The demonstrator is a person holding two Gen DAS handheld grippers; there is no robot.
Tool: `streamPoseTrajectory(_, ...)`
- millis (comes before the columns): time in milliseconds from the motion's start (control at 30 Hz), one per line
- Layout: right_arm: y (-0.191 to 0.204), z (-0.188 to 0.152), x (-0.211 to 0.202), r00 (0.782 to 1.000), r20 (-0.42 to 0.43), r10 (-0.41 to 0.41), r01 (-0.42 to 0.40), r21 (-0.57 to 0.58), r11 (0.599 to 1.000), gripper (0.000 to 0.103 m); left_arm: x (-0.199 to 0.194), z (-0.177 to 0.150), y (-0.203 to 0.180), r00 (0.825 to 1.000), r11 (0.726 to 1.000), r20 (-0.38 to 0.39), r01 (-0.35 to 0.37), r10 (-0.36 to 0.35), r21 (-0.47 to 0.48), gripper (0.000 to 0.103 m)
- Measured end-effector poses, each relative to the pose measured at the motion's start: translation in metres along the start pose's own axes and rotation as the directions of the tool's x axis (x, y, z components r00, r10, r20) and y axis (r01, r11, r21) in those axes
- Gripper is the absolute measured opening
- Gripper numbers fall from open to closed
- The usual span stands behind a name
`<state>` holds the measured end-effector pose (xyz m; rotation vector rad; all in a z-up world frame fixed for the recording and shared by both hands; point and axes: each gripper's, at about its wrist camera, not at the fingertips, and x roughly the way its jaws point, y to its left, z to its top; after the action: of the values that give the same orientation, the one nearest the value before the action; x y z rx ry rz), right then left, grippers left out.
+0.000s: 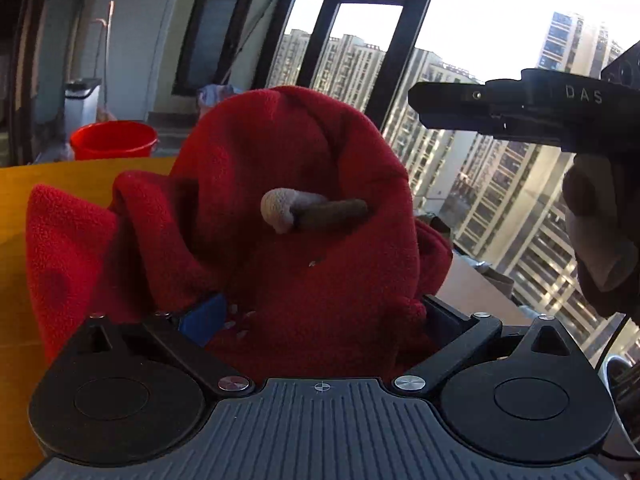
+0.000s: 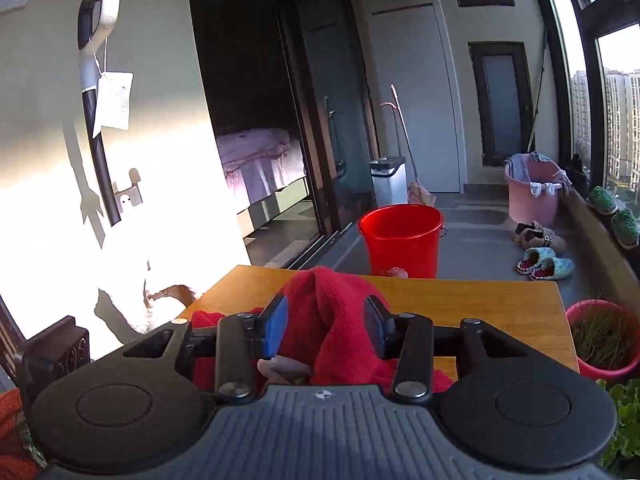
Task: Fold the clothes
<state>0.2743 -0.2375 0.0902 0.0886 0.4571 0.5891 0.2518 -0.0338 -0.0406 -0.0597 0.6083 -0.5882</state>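
Note:
A red fleece garment [image 1: 288,208] with a small brown-and-beige horn-like trim piece [image 1: 308,210] is bunched up high in front of my left gripper [image 1: 320,316]. The cloth fills the space between its blue-padded fingers [image 1: 202,318] and hides the tips; the jaws are closed on it. In the right wrist view the same red garment [image 2: 332,312] rises between the blue pads [image 2: 276,330] of my right gripper [image 2: 326,330], which stand apart with cloth between them, above the wooden table [image 2: 480,304]. The right gripper body [image 1: 520,108] shows at upper right in the left view.
A red bucket [image 2: 402,240] stands on the floor beyond the table. A pink basket [image 2: 532,188], slippers [image 2: 544,264], a bin [image 2: 388,180] and a pink plant pot [image 2: 600,336] are around. Large windows run along the right.

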Motion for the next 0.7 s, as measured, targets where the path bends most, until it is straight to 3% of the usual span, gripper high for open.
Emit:
streamPoseTrajectory(100, 0.015, 0.018, 0.026, 0.995, -0.025, 0.097, -0.097, -0.018, 0.995, 0.043, 0.003, -0.003, -0.010, 1.000, 0.999, 0.000, -0.026, 0.026, 0.047, 0.103)
streamPoseTrajectory(200, 0.011, -0.006, 0.069, 0.988, -0.154, -0.017, 0.006, -0.076, 0.997, 0.045, 0.000, -0.003, -0.001, 1.000, 1.000, 0.013, 0.011, -0.011, -0.004, 0.103)
streamPoseTrajectory(267, -0.005, -0.033, 0.095, 0.959, -0.255, -0.121, 0.100, -0.092, 0.991, 0.045, -0.001, -0.003, 0.003, 0.999, 0.999, 0.021, 0.040, -0.040, -0.030, 0.103)
streamPoseTrajectory(300, -0.022, -0.047, 0.102, 0.953, -0.272, -0.134, 0.130, -0.035, 0.991, 0.045, -0.002, -0.004, 0.003, 0.998, 0.998, 0.024, 0.054, -0.053, -0.036, 0.103)
streamPoseTrajectory(333, -0.034, -0.049, 0.101, 0.960, -0.266, -0.089, 0.106, 0.050, 0.993, 0.045, -0.002, -0.004, 0.002, 0.998, 0.998, 0.025, 0.053, -0.052, -0.034, 0.103)
streamPoseTrajectory(400, -0.037, -0.034, 0.097, 0.957, -0.282, -0.063, 0.098, 0.113, 0.989, 0.044, -0.002, -0.006, 0.000, 0.999, 0.999, 0.026, 0.042, -0.042, -0.027, 0.103)
streamPoseTrajectory(467, -0.020, -0.011, 0.092, 0.967, -0.254, -0.039, 0.053, 0.051, 0.997, 0.051, -0.002, -0.006, -0.001, 0.999, 0.999, 0.029, 0.038, -0.037, -0.026, 0.103)
streamPoseTrajectory(567, 0.011, 0.025, 0.104, 0.975, -0.223, -0.014, -0.014, -0.122, 0.992, 0.082, -0.001, -0.007, -0.002, 0.999, 0.999, 0.035, 0.034, -0.033, -0.027, 0.103)
streamPoseTrajectory(600, 0.022, 0.036, 0.111, 0.976, -0.218, -0.007, -0.033, -0.181, 0.983, 0.086, -0.001, -0.007, -0.002, 0.999, 0.999, 0.037, 0.034, -0.033, -0.027, 0.103)
streamPoseTrajectory(700, 0.038, 0.045, 0.168, 0.944, -0.319, -0.089, -0.025, -0.335, 0.942, 0.086, 0.001, -0.005, 0.002, 0.999, 0.999, 0.039, 0.034, -0.033, -0.028, 0.103)
